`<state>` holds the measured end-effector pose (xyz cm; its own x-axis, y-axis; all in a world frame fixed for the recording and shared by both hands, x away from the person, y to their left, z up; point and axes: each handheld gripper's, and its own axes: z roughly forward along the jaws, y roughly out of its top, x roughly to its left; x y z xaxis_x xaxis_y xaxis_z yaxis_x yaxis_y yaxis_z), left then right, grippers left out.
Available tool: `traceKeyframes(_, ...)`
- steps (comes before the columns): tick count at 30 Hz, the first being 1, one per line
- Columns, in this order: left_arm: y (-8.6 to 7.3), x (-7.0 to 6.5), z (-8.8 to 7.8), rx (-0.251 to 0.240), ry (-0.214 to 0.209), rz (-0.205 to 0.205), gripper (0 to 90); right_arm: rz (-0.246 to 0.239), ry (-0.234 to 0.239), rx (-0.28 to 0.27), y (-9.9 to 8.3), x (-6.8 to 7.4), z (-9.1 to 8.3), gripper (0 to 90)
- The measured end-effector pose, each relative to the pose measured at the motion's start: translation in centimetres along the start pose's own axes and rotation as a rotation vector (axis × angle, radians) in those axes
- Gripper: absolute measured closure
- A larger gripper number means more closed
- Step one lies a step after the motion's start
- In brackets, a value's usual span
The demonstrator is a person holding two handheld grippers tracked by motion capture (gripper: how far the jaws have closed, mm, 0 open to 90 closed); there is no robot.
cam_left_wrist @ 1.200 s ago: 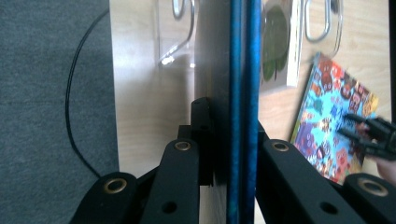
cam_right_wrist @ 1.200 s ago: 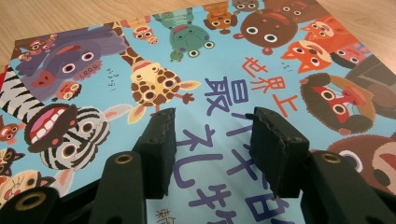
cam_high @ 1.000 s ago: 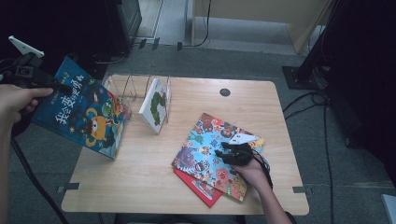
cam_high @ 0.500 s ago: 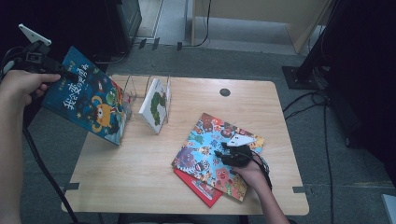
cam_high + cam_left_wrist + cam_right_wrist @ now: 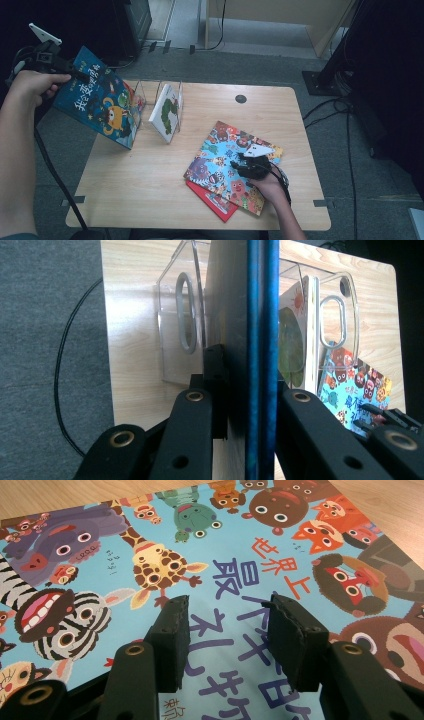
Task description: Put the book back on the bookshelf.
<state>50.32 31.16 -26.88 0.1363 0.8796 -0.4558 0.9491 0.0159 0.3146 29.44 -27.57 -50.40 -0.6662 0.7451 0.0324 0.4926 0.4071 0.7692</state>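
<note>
Blue book (image 5: 100, 102) up in the air past the table's left edge, just beside the clear rack (image 5: 150, 100). Pinched tight by left gripper (image 5: 70, 72). Right gripper (image 5: 239, 162) open, resting on animal book (image 5: 220, 160).

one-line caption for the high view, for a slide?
Left gripper holds a blue book beside the clear rack; right gripper rests on stacked books.

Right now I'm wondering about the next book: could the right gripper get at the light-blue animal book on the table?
Probably yes: the right gripper rests over the light-blue animal book, jaws open with nothing between them, and the cover lies bare on top of the stack.
</note>
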Motion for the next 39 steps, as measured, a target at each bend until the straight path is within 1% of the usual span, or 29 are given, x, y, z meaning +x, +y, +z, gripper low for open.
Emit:
traceKeyframes(3,0.3,0.1,0.2,-0.004,-0.001,0.001,81.5,0.002,-0.003,0.000,0.0,0.0,0.0,51.2)
traceKeyframes(5,0.3,0.2,0.3,-0.009,0.012,0.006,81.5,0.002,-0.006,-0.001,0.0,0.0,0.0,51.2)
traceKeyframes(6,0.3,0.2,0.3,-0.013,0.023,0.017,81.7,0.004,-0.007,-0.001,0.0,0.0,0.0,51.2)
traceKeyframes(9,0.2,0.4,0.3,-0.017,0.009,0.024,80.3,0.006,-0.008,-0.002,-0.1,0.0,-0.1,51.2)
traceKeyframes(11,0.1,0.4,0.3,-0.019,0.004,0.043,77.5,0.006,-0.009,-0.002,-0.1,0.0,-0.1,51.4)
traceKeyframes(12,0.0,0.4,0.3,-0.021,-0.003,0.048,74.3,0.006,-0.009,-0.002,-0.1,0.0,-0.1,51.4)
traceKeyframes(15,-0.4,0.5,0.1,-0.023,-0.012,0.067,68.8,0.008,-0.009,-0.002,-0.1,0.0,-0.1,51.4)
traceKeyframes(17,-0.8,0.7,-0.2,-0.027,-0.016,0.073,63.1,0.007,-0.009,-0.002,-0.1,0.0,-0.1,51.4)
traceKeyframes(18,-1.0,0.7,-0.3,-0.032,-0.007,0.070,61.7,0.008,-0.008,-0.003,-0.1,-0.1,-0.1,51.9)
traceKeyframes(19,-1.2,0.9,-0.5,-0.028,-0.003,0.062,60.8,0.017,-0.008,-0.001,-0.1,-0.1,-0.1,52.3)
traceKeyframes(20,-1.5,1.0,-0.6,-0.024,-0.008,0.056,59.3,0.031,-0.003,-0.004,-0.1,-0.2,-0.1,52.6)
traceKeyframes(21,-1.9,1.1,-0.8,-0.021,-0.008,0.047,57.6,0.051,0.006,-0.007,-0.1,-0.3,-0.2,53.0)
traceKeyframes(22,-2.2,1.2,-1.0,-0.025,0.007,0.040,57.0,0.067,0.014,-0.010,-0.1,-0.5,-0.2,53.7)
traceKeyframes(23,-2.6,1.3,-1.2,-0.026,0.007,0.036,56.9,0.084,0.020,-0.011,-0.1,-0.6,-0.3,54.0)
traceKeyframes(24,-2.9,1.3,-1.4,-0.024,-0.012,0.037,56.3,0.090,0.024,-0.013,-0.2,-0.7,-0.3,54.1)
traceKeyframes(25,-3.3,1.3,-1.6,-0.026,-0.017,0.040,55.6,0.095,0.028,-0.013,-0.2,-0.8,-0.3,54.3)
traceKeyframes(27,-4.0,1.2,-2.0,-0.029,-0.005,0.034,55.0,0.090,0.028,-0.013,-0.2,-0.9,-0.3,54.5)
traceKeyframes(28,-4.4,1.2,-2.2,-0.027,-0.010,0.031,54.6,0.088,0.028,-0.013,-0.2,-0.9,-0.4,54.5)
traceKeyframes(30,-5.2,1.0,-2.5,-0.025,-0.020,0.039,53.3,0.084,0.026,-0.012,-0.2,-0.9,-0.4,54.5)
traceKeyframes(31,-5.7,1.0,-2.6,-0.037,-0.023,0.045,53.0,0.089,0.025,-0.010,-0.2,-1.0,-0.4,54.5)
traceKeyframes(32,-6.2,0.9,-2.7,-0.042,-0.023,0.042,52.8,0.091,0.022,-0.008,-0.1,-1.0,-0.4,54.5)
traceKeyframes(34,-7.3,0.7,-2.7,-0.065,-0.016,0.059,52.6,0.092,0.016,-0.003,-0.1,-1.2,-0.4,54.6)
traceKeyframes(35,-8.0,0.8,-2.6,-0.064,-0.035,0.058,52.6,0.096,0.016,0.000,0.0,-1.3,-0.4,55.7)
traceKeyframes(36,-8.4,0.8,-2.5,-0.065,-0.038,0.055,52.5,0.104,0.023,0.001,0.0,-1.5,-0.4,57.2)
traceKeyframes(38,-9.3,0.9,-2.4,-0.060,-0.025,0.053,52.0,0.115,0.032,-0.007,0.1,-1.7,-0.5,58.1)
traceKeyframes(39,-9.7,1.0,-2.4,-0.063,-0.028,0.043,51.9,0.119,0.031,-0.006,0.2,-1.8,-0.5,58.3)
